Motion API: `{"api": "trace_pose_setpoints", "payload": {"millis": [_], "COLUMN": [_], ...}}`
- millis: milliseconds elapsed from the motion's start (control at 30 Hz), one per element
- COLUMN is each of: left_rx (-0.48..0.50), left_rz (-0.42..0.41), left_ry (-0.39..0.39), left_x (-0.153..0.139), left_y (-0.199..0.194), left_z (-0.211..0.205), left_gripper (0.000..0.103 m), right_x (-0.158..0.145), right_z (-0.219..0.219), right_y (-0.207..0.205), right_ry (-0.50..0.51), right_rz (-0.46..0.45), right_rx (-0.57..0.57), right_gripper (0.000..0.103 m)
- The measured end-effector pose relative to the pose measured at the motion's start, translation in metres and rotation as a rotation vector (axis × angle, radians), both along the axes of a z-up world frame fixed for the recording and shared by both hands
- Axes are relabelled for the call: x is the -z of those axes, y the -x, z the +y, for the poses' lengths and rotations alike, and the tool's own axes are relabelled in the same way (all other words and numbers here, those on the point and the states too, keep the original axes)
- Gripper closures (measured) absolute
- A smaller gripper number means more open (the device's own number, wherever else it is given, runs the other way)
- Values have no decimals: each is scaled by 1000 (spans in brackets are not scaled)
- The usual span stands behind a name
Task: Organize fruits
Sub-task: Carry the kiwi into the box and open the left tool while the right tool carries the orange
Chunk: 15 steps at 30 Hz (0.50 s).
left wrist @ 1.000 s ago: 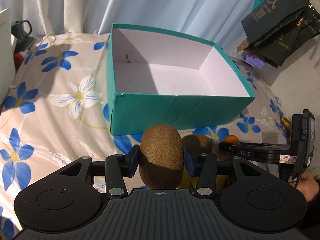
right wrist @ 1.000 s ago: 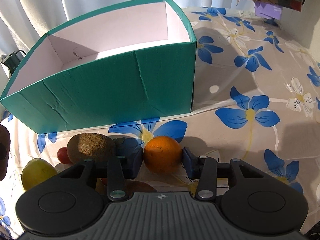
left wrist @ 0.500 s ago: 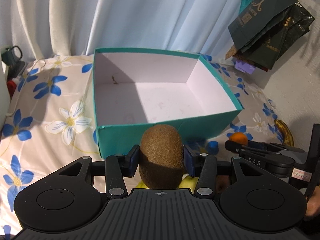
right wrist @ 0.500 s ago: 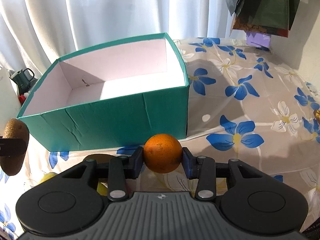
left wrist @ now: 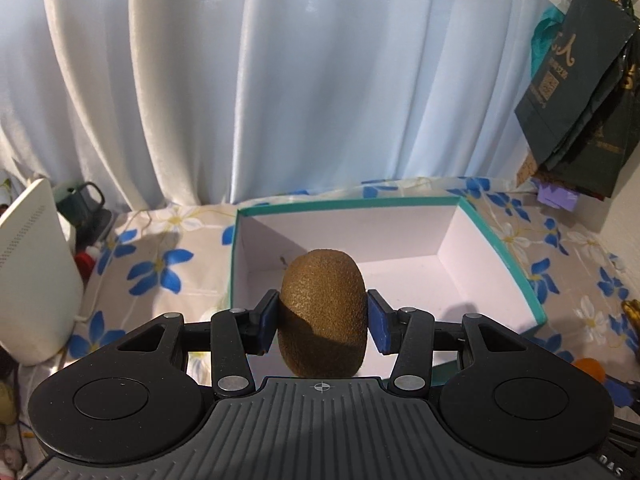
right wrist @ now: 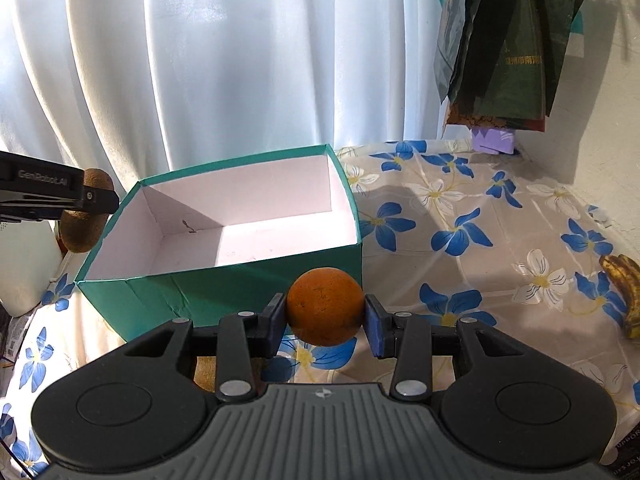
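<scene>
Gripping kiwi (left wrist: 322, 312), left gripper (left wrist: 322, 318); right gripper (right wrist: 325, 320) clamps orange (right wrist: 324, 306); teal box (right wrist: 224, 292) ahead, banana (right wrist: 626, 292) aside

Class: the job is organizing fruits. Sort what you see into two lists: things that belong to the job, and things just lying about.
Part of the job:
- kiwi, held in the left gripper
- orange, held in the right gripper
- teal box, with no fruit in it
- banana on the cloth

Just lying about:
- dark shopping bags
- white device
- curtain

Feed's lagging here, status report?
Left gripper shut on kiwi. Right gripper shut on orange. Teal box open, nothing blocking.
</scene>
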<state>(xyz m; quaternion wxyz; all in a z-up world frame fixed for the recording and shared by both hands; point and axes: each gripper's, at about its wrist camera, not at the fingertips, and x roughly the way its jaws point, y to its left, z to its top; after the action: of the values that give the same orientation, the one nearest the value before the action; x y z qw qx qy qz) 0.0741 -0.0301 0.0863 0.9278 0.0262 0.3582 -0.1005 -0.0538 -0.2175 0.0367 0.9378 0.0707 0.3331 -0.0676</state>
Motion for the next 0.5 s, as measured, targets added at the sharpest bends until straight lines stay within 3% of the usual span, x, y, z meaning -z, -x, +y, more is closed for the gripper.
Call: {"api": "trace_pose_setpoints", "payload": {"millis": [500], "left_rx": [-16], "left_rz": [72], "left_ry": [-73], "left_x": [39], "left_y": [-21], "left_z": [-11], "left_gripper": [52], "right_x": [-9], "right_z": [4], "right_y": [17], "right_ry": [21], "right_rz": [-52], "right_rx": [35], "right_gripper": [63]}}
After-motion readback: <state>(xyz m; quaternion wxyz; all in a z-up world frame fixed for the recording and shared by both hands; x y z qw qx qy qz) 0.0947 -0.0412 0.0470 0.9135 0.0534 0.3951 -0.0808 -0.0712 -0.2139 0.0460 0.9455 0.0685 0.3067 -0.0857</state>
